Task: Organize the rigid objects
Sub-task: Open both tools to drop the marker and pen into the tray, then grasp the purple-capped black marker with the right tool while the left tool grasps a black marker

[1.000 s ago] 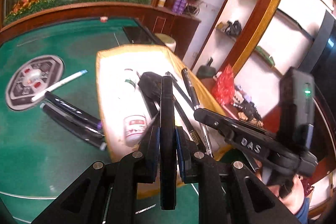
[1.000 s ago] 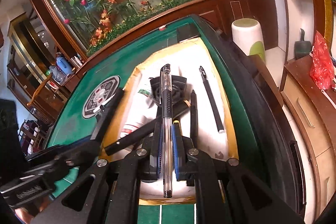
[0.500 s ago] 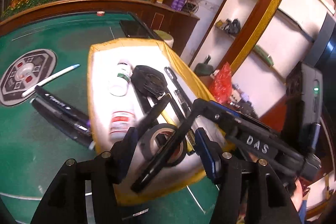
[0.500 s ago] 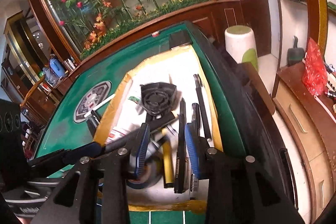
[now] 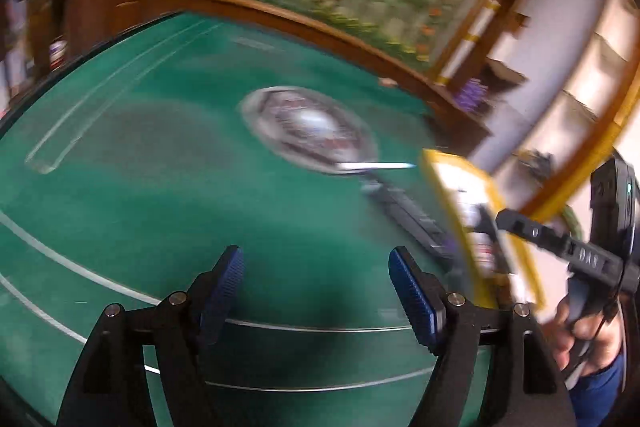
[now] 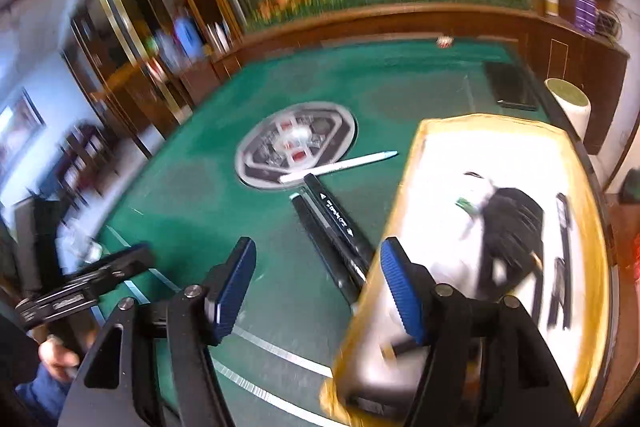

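Observation:
My left gripper hangs over bare green felt, its jaws opening with nothing between them. My right gripper hovers over the felt by the left rim of the yellow-edged white tray, its jaws also opening and empty. Two black markers lie side by side on the felt left of the tray, and a white pen rests across the edge of the table's centre disc. In the tray lie a black fan-like piece, a white bottle and several dark pens, all blurred.
The left wrist view is smeared by motion; the tray and markers sit at its right edge. A black phone lies at the table's far right corner beside a white stool. A raised wooden rail rims the table.
Both grippers have let go of their pens over the tray and opened. Both have swung left, away from the tray and out over the green felt.

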Demonstrator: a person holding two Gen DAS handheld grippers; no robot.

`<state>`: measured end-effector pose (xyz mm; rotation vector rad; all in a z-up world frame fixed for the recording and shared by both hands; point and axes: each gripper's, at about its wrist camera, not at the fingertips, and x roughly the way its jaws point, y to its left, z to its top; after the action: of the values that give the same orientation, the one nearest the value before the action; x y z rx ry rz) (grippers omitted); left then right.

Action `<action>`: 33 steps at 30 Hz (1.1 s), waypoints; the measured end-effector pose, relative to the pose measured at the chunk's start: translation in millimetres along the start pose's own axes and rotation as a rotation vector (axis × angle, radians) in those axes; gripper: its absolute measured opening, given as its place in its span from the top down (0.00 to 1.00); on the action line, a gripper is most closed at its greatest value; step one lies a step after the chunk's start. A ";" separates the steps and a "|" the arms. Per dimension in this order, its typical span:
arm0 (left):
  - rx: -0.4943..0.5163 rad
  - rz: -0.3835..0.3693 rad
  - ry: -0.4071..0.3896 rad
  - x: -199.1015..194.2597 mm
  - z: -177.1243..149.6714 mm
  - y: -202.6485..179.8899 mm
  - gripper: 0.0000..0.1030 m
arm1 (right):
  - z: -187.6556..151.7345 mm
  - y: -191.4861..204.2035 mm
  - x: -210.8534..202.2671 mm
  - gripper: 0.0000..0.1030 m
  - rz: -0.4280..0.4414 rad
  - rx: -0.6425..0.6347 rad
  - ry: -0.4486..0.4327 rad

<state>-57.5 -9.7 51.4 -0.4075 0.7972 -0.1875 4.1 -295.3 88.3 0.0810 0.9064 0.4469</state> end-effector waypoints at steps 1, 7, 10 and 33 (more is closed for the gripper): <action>-0.010 0.022 -0.004 3.0 -1.4 10.4 0.24 | 8.4 3.0 14.1 0.38 -0.013 -0.011 0.029; -0.010 0.004 -0.031 1.6 -6.4 21.8 0.24 | 39.6 -6.9 94.5 0.39 -0.138 0.011 0.191; 0.003 -0.031 -0.022 2.2 -8.5 22.2 0.24 | 44.7 -5.8 104.9 0.39 -0.187 -0.004 0.219; 0.058 0.048 0.090 13.6 -21.3 9.3 0.24 | -45.3 88.1 81.6 0.85 0.054 -0.089 0.185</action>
<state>-63.4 -11.6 25.3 -0.3265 0.8877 -0.1844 -17.6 -187.6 21.9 -0.0179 1.0658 0.5511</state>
